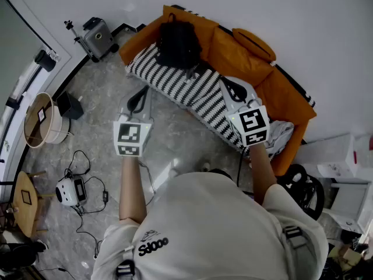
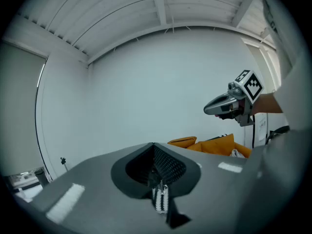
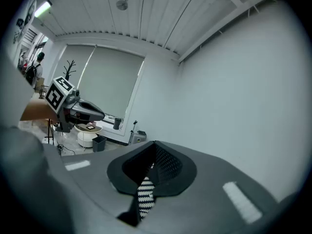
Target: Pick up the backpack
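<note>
**A:** What's hard to make out?

**B:** The person's shirt (image 1: 215, 226) fills the bottom of the head view and hides the floor (image 1: 96, 139) beneath it. The right gripper (image 1: 228, 86) covers part of the striped cover (image 1: 186, 86). The backpack (image 1: 178, 42) is so black that its straps and pockets blur together.

**A:** Where is it?

**B:** Top centre, at the upper-left end of the orange sofa (image 1: 245, 57), resting on the stripes. It's well apart from both grippers.

**A:** And the fingers?

**B:** On the left gripper (image 1: 140, 97) and the right, they're pressed together with nothing held.

**A:** The room?

**B:** Grey marbled floor, plain white walls (image 1: 291, 16) and a slatted ceiling (image 3: 146, 13). Cables (image 1: 87, 214) trail at lower left.

**A:** Any writing?

**B:** There's a print (image 1: 152, 245) on the shirt, roughly "S1000", but I can't be sure.
</note>
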Tool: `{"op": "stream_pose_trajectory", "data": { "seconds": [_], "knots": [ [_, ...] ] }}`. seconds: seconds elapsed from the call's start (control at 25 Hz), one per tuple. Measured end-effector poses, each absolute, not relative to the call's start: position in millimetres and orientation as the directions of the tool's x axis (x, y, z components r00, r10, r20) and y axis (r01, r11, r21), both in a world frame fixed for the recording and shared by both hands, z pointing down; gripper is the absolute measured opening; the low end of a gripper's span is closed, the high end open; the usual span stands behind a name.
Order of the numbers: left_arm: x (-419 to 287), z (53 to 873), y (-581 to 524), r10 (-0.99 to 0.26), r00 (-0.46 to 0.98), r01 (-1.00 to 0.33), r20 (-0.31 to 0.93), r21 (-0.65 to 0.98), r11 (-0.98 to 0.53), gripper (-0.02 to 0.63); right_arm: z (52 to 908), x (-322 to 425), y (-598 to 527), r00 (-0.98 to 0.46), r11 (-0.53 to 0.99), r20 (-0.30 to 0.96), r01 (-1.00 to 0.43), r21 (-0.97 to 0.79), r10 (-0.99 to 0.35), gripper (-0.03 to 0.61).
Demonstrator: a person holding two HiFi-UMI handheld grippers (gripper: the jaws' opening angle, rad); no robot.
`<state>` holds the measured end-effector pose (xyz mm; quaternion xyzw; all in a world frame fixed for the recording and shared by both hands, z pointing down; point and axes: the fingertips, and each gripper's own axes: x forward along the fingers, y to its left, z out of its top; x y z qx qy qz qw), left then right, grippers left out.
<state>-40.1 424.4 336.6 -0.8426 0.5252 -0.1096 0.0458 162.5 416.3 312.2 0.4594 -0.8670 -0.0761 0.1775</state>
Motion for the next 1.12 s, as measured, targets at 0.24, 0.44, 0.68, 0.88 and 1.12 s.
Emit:
{"op": "stream_pose_trajectory", "data": {
  "seconds": [0.24,0.44,0.68,0.88,1.12],
  "knots": [
    [-60.3,337.5,431.6,-0.883,0.449,-0.857,0.135,-0.212,-0.469,0.011,305.1,143.9,419.9,-0.479,0.512,0.181,-0.818,0.263,-0.859,0.003],
    [-85.5,345.0,432.7,-0.872,0.467,-0.846,0.145,-0.212,-0.489,0.011,298.9,108.4,423.5,-0.501,0.517,0.127,-0.834,0.191,-0.856,0.003],
    [-98.8,342.9,413.8,-0.876,0.464,-0.849,0.132,-0.216,-0.482,0.011,306.4,93.4,409.1,-0.524,0.549,0.172,-0.816,0.180,-0.834,0.003],
    [-103.0,355.9,373.1,-0.866,0.474,-0.839,0.157,-0.218,-0.499,0.011,319.1,88.9,363.7,-0.515,0.545,0.189,-0.820,0.175,-0.836,0.003],
    [-107.4,374.2,287.9,-0.874,0.447,-0.854,0.188,-0.200,-0.480,0.011,334.2,95.2,271.5,-0.503,0.529,0.175,-0.833,0.162,-0.846,0.003]
  ]
}}
